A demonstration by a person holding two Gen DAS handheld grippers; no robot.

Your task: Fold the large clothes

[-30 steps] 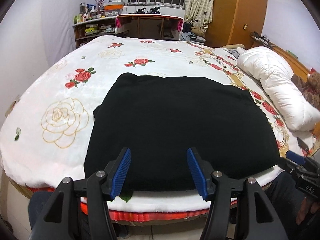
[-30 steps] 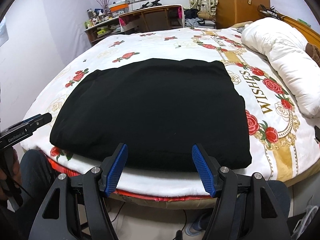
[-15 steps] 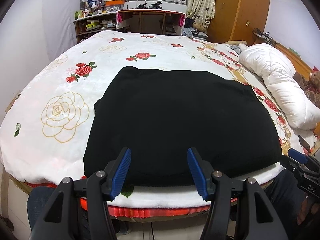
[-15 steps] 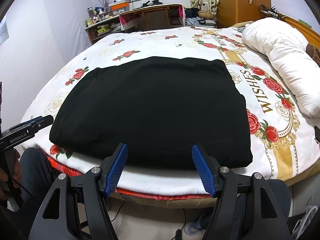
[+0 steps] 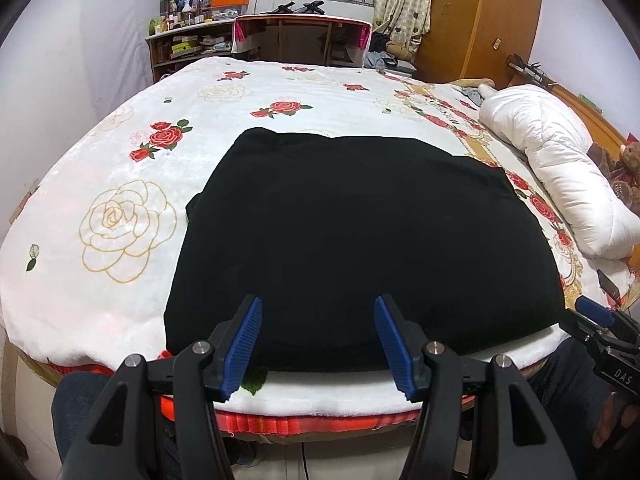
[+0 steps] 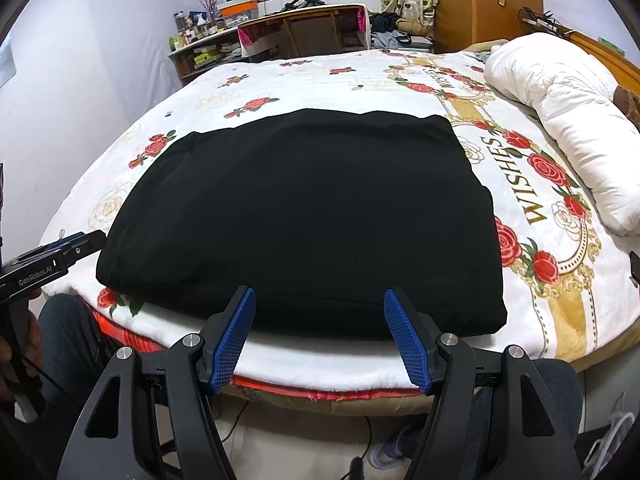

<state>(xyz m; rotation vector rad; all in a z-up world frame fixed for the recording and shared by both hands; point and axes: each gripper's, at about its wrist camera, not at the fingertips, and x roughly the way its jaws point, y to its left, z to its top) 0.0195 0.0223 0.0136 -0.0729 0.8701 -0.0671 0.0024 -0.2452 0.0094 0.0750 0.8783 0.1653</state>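
A large black garment (image 5: 360,240) lies folded into a flat rectangle on the rose-patterned bed (image 5: 120,216); it also shows in the right wrist view (image 6: 304,216). My left gripper (image 5: 318,342) is open and empty, held off the bed's near edge in front of the garment's near hem. My right gripper (image 6: 320,338) is open and empty, also off the near edge. The right gripper shows at the right edge of the left wrist view (image 5: 596,320); the left gripper shows at the left edge of the right wrist view (image 6: 60,254).
A white duvet (image 5: 560,172) lies along the bed's right side by a wooden headboard (image 5: 592,116). A desk (image 5: 300,36) and shelves (image 5: 180,44) stand beyond the far edge. A wardrobe (image 5: 472,20) stands at the back right.
Both grippers stay open and empty. The left view has tilted down and pulled back slightly; the garment has not moved.
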